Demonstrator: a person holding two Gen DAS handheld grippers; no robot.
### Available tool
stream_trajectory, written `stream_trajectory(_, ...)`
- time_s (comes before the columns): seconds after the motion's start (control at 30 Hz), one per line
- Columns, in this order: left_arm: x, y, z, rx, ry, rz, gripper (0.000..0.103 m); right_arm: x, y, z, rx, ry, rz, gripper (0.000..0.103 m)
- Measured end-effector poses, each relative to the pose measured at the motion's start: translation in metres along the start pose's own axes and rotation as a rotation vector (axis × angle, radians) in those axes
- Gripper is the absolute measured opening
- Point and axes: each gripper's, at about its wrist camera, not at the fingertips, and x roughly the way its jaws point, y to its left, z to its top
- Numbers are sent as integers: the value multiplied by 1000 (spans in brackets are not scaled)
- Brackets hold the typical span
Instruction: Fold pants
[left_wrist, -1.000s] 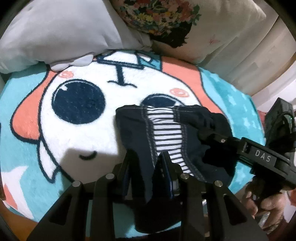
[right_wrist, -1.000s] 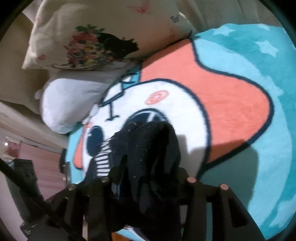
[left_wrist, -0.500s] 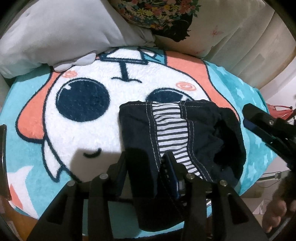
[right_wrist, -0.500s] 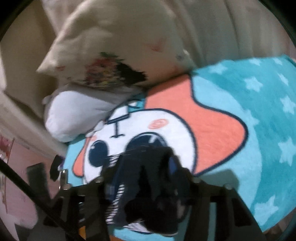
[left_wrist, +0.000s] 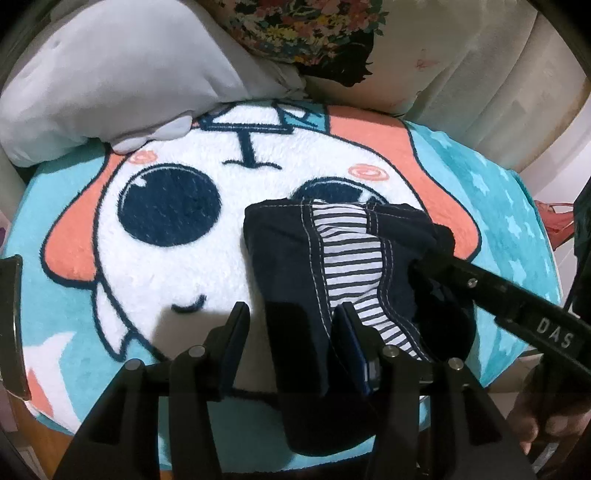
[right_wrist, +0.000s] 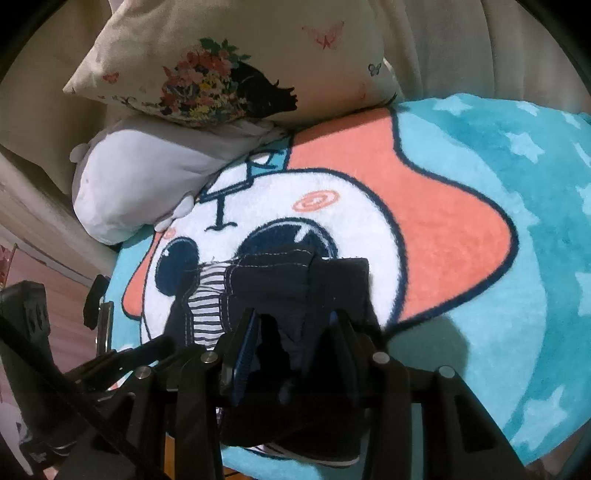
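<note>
The dark navy pants (left_wrist: 351, 258), with a striped panel and white stitching, lie bunched on a cartoon fleece blanket (left_wrist: 184, 258). My left gripper (left_wrist: 291, 332) straddles their near edge. Its jaws are opening, and the left pad stands clear of the cloth between them. A finger (left_wrist: 480, 284) of the right gripper reaches in from the right and disappears into a fold. In the right wrist view my right gripper (right_wrist: 293, 332) is closing on a raised bunch of the pants (right_wrist: 273, 280), which fills the gap between its pads. A finger (right_wrist: 147, 349) of the left gripper shows at lower left.
A grey pillow (left_wrist: 110, 81) and a floral cushion (left_wrist: 314, 29) rest against the beige sofa back (left_wrist: 480, 92) behind the blanket. A hand (left_wrist: 546, 424) holds the right gripper at lower right. The blanket's teal starred part (right_wrist: 517, 258) spreads to the right.
The left jaws have spread and come off the cloth they were pinching. The right gripper has risen a little and rolled, with the bunch of pants still between its fingers.
</note>
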Motion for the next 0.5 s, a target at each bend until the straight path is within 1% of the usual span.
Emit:
stream_trajectory(0.03,-2,-1,0,2,-3,5,48,-9,0,0,9,-20,3,45)
stream_trajectory(0.1,-7,-2,-1,8,-13,15,48,-13,1,1,11,-30,1,47)
stream_trajectory(0.23,-19,-4,-2,22,-48,30,50,-30,1,-2,9,-75,-26,51)
stream_trajectory(0.37,-31,-7,-4,33,-84,36,53,-39,-2,-8,19,-81,-37,52)
stream_trajectory(0.5,-43,-10,-5,43,-113,34,53,-43,-4,-17,26,-78,-50,52)
